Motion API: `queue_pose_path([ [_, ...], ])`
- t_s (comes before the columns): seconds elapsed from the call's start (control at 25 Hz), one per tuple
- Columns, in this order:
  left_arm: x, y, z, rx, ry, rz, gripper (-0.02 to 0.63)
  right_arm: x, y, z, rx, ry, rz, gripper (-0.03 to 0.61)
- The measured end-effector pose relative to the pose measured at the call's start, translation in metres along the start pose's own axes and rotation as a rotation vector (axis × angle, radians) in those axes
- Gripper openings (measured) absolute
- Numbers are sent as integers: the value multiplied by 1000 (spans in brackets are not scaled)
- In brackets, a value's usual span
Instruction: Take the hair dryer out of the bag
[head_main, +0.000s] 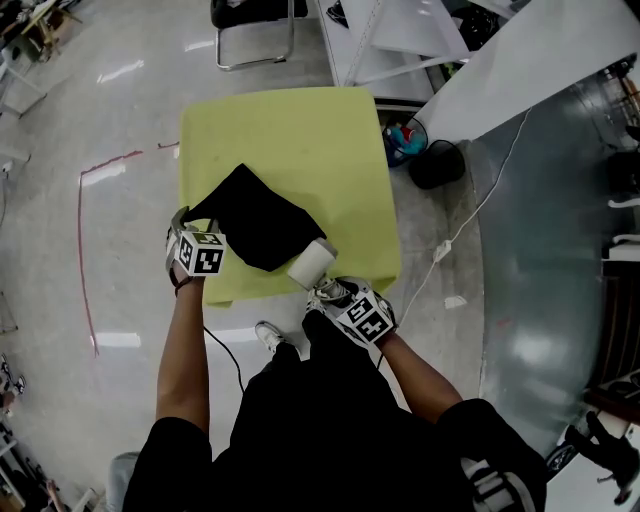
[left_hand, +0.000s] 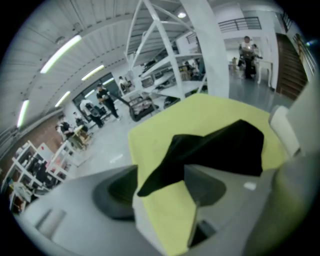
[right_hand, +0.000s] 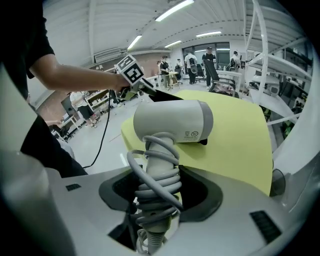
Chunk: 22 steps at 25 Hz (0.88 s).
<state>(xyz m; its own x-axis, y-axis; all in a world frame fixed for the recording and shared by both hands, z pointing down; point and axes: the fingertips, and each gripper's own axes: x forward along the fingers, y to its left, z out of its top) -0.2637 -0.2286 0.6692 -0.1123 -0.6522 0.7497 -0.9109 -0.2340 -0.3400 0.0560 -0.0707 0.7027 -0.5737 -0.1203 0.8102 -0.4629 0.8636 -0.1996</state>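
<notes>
A black cloth bag lies flat on the yellow-green table. My left gripper is at the bag's left corner. In the left gripper view that gripper is open, and the corner of the bag lies loose between the jaws with gaps on both sides. The grey-white hair dryer is outside the bag at the table's near edge. My right gripper is shut on the cord-wrapped handle of the hair dryer, whose body stands above the jaws.
The table's near edge is right at the person's body. A chair stands beyond the far edge. A black bin and a white cable are on the floor to the right, beside white shelving.
</notes>
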Motion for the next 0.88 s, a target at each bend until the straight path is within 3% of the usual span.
queue_pose_path([
  [0.08, -14, 2, -1, -48, -46, 17, 304, -1, -2, 10, 18, -25, -18, 221],
  [0.32, -75, -6, 14, -236, -244, 8, 294, -8, -4, 55, 21, -150, -79, 221],
  [0.48, -117, -15, 26, -300, -357, 36, 175, -22, 2, 94, -25, -251, -129, 221],
  [0.64, -143, -17, 26, -343, -406, 52, 26, -40, 8, 133, -8, -351, -149, 221],
  [0.88, -170, -29, 27, -368, -461, 9, 6, -57, 17, 176, 0, -469, -153, 221],
])
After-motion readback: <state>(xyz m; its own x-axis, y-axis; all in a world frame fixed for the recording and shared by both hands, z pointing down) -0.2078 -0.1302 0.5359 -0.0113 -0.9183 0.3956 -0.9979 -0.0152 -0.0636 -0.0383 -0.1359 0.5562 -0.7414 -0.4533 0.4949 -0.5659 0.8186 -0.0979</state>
